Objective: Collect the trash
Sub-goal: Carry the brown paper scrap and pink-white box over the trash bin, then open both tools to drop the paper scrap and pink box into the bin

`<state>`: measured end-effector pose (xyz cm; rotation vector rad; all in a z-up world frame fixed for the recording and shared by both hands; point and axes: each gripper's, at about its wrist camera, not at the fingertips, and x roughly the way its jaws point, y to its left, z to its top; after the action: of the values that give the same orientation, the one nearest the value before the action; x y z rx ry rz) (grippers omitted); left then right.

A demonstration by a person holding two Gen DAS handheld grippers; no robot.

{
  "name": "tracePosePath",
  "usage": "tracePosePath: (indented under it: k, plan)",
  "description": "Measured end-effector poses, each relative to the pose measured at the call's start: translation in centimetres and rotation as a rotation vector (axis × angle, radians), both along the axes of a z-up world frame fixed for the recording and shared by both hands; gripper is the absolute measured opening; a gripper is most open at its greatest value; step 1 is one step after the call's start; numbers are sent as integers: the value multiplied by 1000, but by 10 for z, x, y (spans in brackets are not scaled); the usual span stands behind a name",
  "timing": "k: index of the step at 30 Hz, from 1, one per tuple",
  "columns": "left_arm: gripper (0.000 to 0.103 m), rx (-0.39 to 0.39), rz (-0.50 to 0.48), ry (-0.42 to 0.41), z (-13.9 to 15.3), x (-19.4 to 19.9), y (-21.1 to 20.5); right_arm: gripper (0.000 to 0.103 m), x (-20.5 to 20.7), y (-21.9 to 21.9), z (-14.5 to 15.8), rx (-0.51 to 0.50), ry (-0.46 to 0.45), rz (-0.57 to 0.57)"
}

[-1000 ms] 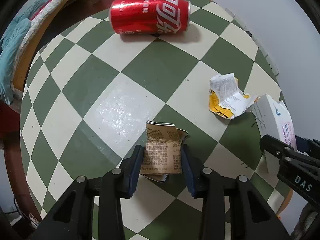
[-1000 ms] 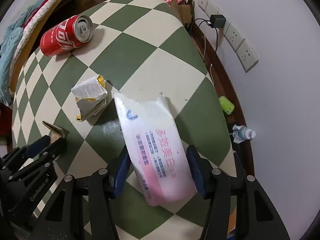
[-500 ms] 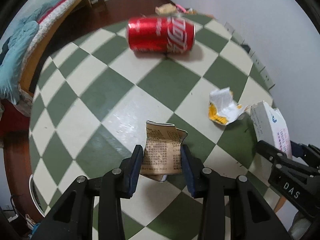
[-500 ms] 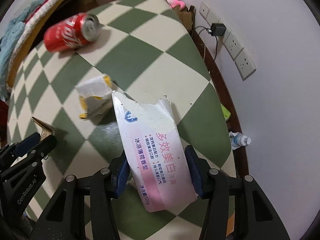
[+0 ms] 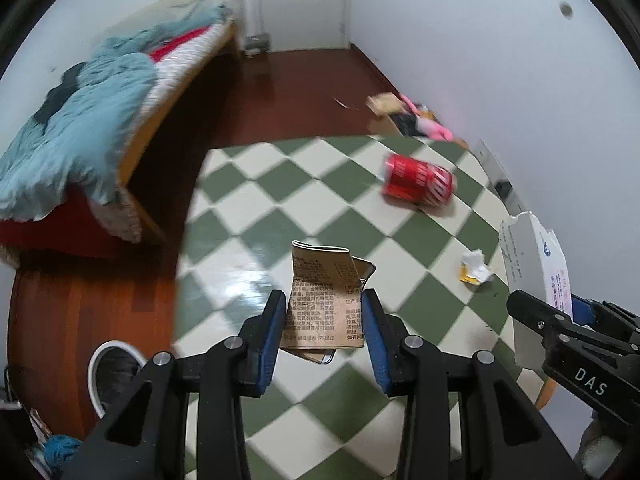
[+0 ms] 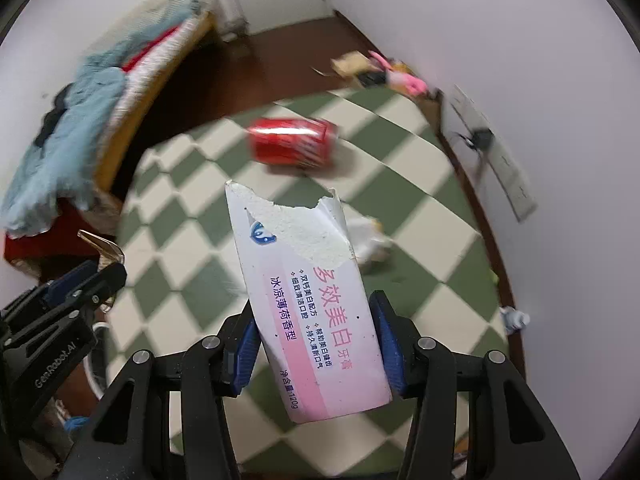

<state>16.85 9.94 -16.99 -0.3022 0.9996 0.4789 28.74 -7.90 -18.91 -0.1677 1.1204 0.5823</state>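
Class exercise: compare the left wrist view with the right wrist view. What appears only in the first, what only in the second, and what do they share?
Only the left wrist view shows the printed face of the brown paper carton clamped in the left gripper, and a door at the far wall.

Only the right wrist view shows the wall sockets with a plugged-in charger, and a small bottle on the floor.

Both show the red cola can, crumpled yellow-white wrapper, torn toothpaste box in the right gripper, the bed and checkered table.
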Motion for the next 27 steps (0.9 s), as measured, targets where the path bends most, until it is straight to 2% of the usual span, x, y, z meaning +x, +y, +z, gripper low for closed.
tracePosePath:
  k: [7,12,16,20,27]
  plan:
    - [35,6,135,-42,24,-100,72,54,-81,87,34,84,-6,155]
    - [35,-27,266,-23,13,-189,136,54,-154,170,22,116,46,292]
    - [35,-86,374,31,-23,-252,188,54,-216,241,-17,88,122,404]
    - [35,-210,481,85,-79,-309,244,54,-268,303,-74,21,208,479]
    - [36,-390,558,154,-166,-352,301,54,-328,386,-174,-133,327,556]
